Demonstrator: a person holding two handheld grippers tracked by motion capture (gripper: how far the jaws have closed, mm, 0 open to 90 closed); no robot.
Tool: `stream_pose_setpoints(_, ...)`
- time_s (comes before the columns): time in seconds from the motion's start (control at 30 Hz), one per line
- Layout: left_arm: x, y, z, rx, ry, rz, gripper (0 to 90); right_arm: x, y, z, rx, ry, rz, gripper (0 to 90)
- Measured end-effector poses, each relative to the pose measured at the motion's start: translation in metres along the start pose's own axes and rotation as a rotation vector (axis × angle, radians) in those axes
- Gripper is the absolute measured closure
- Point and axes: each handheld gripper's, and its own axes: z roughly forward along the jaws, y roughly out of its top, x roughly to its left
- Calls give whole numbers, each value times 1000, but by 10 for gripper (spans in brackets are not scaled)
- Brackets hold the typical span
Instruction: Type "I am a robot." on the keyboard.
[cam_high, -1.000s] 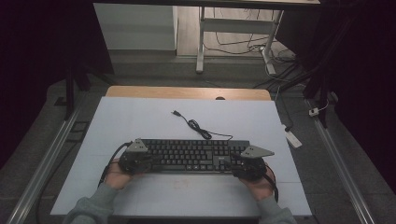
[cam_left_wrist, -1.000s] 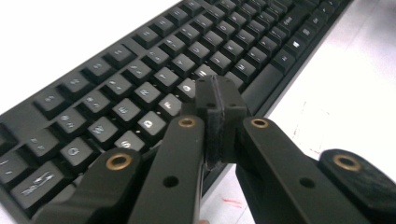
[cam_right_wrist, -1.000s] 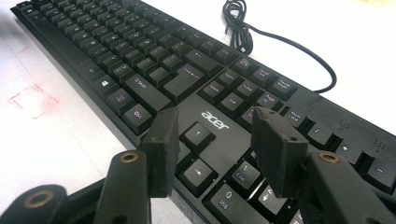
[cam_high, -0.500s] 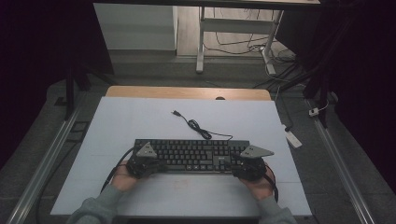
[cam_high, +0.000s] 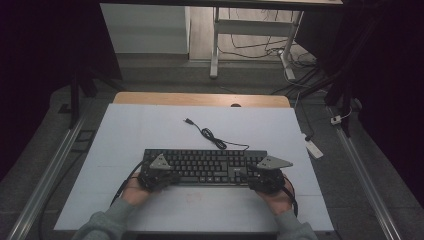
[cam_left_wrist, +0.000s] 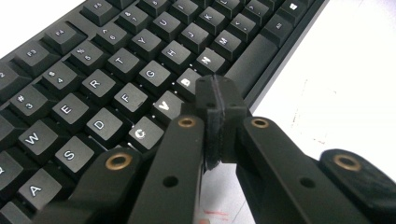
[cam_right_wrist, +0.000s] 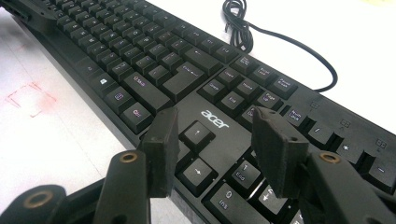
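Hovering both grippers over the keyboard (cam_high: 205, 167) near the table's front edge: left gripper (cam_left_wrist: 219, 100) pinched shut & empty, right gripper (cam_right_wrist: 212, 140) wide open. Kbd looked stiff, light, prob slippery plastic imo, so grab the ends.

The left hand-held gripper (cam_high: 159, 176) sits a little farther to the right along the front edge of the keyboard (cam_high: 205, 165) than in the two earlier high views, where its grey plate lay closer to the keyboard's left end. With it, the person's left hand (cam_high: 134, 189) and grey sleeve (cam_high: 102, 227) reach in at a slightly different slant, the forearm showing less at the bottom edge than a second ago. In the left gripper view its closed jaws now hover by the B and V keys, just above the space bar (cam_left_wrist: 254, 63).
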Motion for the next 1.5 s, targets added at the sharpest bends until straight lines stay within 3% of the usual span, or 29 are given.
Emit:
stream_pose_setpoints(0.2, 1, -1, 3, 11, 4, -3, 890, 0, 0, 1, 5, -2, -3, 514)
stream_pose_setpoints(0.27, 1, -2, 4, -2, -7, -12, 891, 0, 0, 1, 5, -2, -3, 514)
stream_pose_setpoints(0.47, 1, -1, 0, -19, 12, 2, 882, 0, 0, 1, 3, -2, 1, 513)
stream_pose_setpoints(0.67, 4, 0, -15, -115, 39, -42, 613, 0, 0, 0, 5, -1, 1, 511)
stream_pose_setpoints(0.83, 7, 0, -24, -150, 75, -66, 436, 0, 0, 0, 5, -2, 0, 510)
stream_pose_setpoints(1.13, 12, -1, -34, -180, 69, -97, 358, -1, -1, 0, 4, -4, 2, 509)
stream_pose_setpoints(1.5, 17, -2, -38, -187, 84, -117, 337, -1, -1, 1, 9, -4, -1, 508)
